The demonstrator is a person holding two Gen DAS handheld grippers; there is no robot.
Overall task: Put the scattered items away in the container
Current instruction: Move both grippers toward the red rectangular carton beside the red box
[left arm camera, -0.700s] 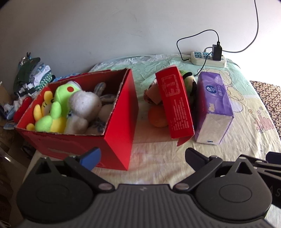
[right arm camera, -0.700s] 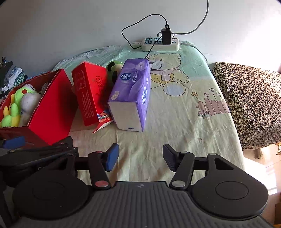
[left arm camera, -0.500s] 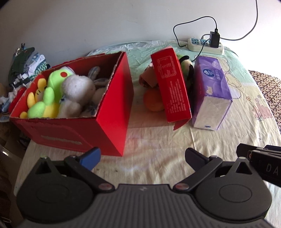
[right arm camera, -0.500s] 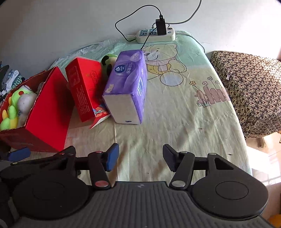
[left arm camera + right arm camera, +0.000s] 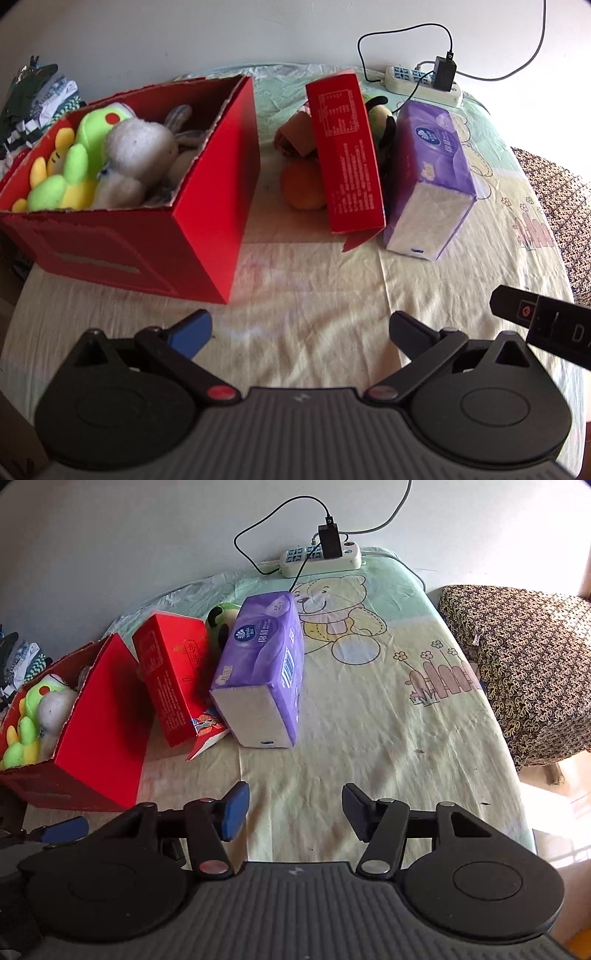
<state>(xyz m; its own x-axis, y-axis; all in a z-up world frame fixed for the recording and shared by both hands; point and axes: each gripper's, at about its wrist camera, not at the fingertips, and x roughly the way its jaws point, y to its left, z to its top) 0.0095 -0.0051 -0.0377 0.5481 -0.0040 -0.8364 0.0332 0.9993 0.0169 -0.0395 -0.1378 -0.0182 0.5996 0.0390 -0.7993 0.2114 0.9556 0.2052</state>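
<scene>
A big red box (image 5: 207, 206) (image 5: 103, 731) on the left of the bed holds several plush toys (image 5: 136, 147). Right of it lie an orange (image 5: 303, 184), a brown item (image 5: 295, 136), a slim red carton (image 5: 347, 155) (image 5: 170, 679) propped on edge, a green and black plush (image 5: 380, 110) (image 5: 221, 620) behind it, and a purple tissue pack (image 5: 432, 173) (image 5: 262, 672). My left gripper (image 5: 299, 328) hovers wide open above bare sheet, nothing between its fingers. My right gripper (image 5: 295, 805) is partly open and empty, nearer than the tissue pack.
A white power strip (image 5: 321, 555) with a black plug and cables lies at the far edge by the wall. A dark patterned cushion (image 5: 528, 672) sits off the bed's right side. Folded clothes (image 5: 33, 96) are piled left of the box.
Both views have pulled back and risen, so the box and items look smaller and farther. The jaws' spacing looks the same and nothing was picked up.
</scene>
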